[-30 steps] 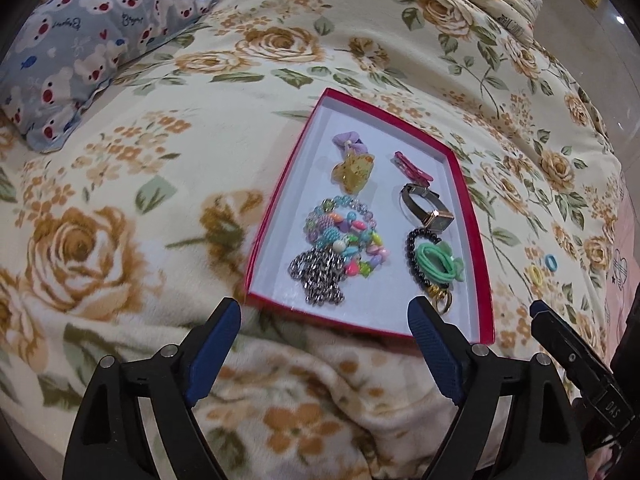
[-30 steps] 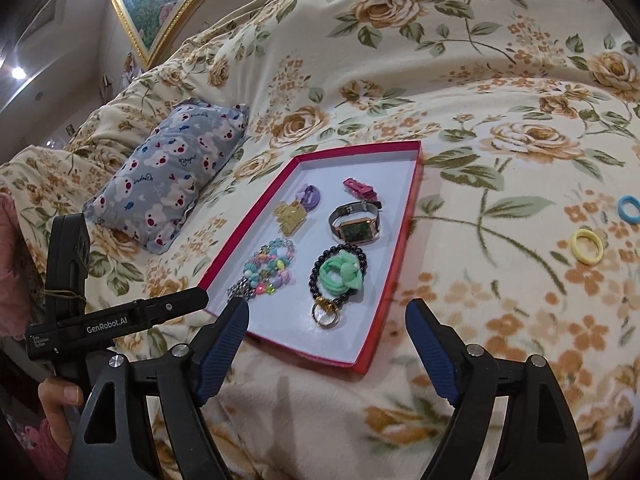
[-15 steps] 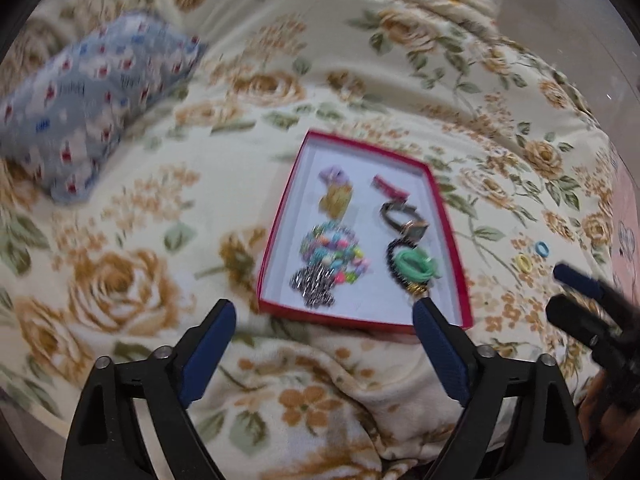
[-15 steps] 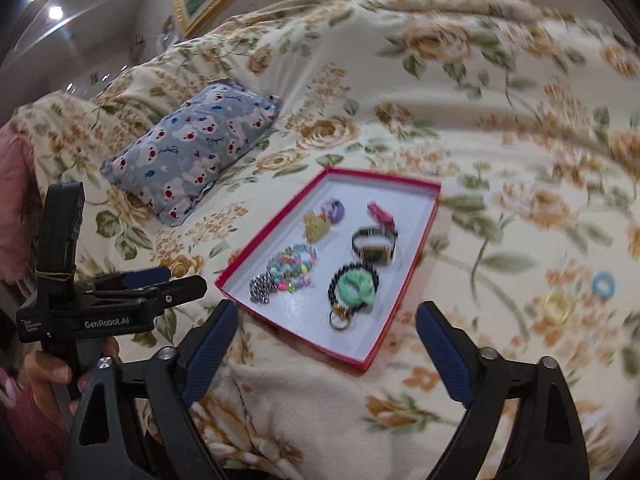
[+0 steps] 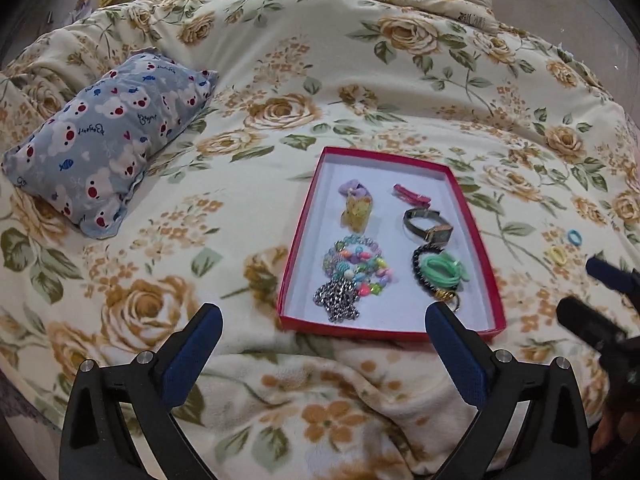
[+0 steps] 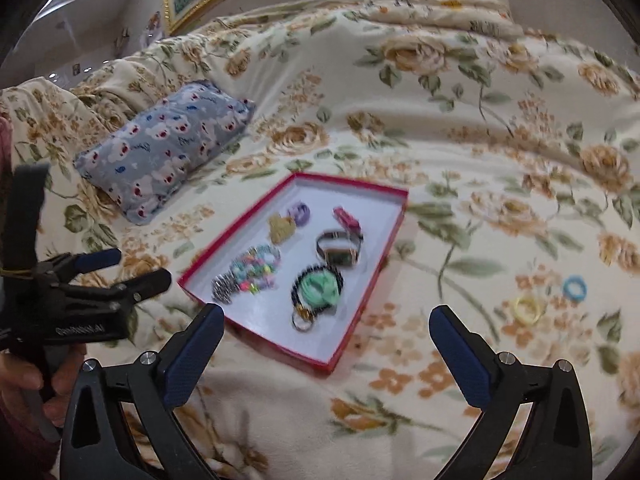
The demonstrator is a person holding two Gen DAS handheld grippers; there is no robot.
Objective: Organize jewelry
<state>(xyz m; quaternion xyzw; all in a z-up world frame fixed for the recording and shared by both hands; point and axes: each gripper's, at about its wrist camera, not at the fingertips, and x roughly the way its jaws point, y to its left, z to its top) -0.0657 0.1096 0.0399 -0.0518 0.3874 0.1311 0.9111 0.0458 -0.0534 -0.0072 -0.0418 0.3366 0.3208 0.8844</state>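
Both tongs are hanging released and empty above the near edge of the bed: the left gripper (image 5: pixel 320 344) is showing its blue pads spread wide, and the right gripper (image 6: pixel 326 344) is doing the same.

The shallow red cardboard tray with a white floor (image 5: pixel 296 240) is lying on the floral fleece blanket (image 5: pixel 280 80) and serving as the landmark. Inside it are sitting a purple hair tie with a yellow charm (image 5: pixel 354 200), a pink hair clip (image 5: pixel 412 196), a metal-banded wristwatch (image 5: pixel 428 226), a multicoloured bead bracelet (image 5: pixel 360 260), a silver chain (image 5: pixel 338 300) and a black bead bracelet wrapped in a mint-green band (image 5: pixel 442 270).

Two pieces are lying outside, to the right of the tray on the blanket: a small yellow elastic ring (image 6: pixel 528 308) and a small blue elastic ring (image 6: pixel 575 288), close together.

These two look like the work remaining, so the right gripper seems the natural one to be reaching. Judging by the soft pile, a ring should be pinched across one side of its loop with a pad pressed under it, lest it roll or snag fleece.

Left of the tray a blue bear-print pillow (image 5: pixel 104 136) is resting well apart; nothing is blocking the rings. The right view is blurring, so fine detail there is uncertain.
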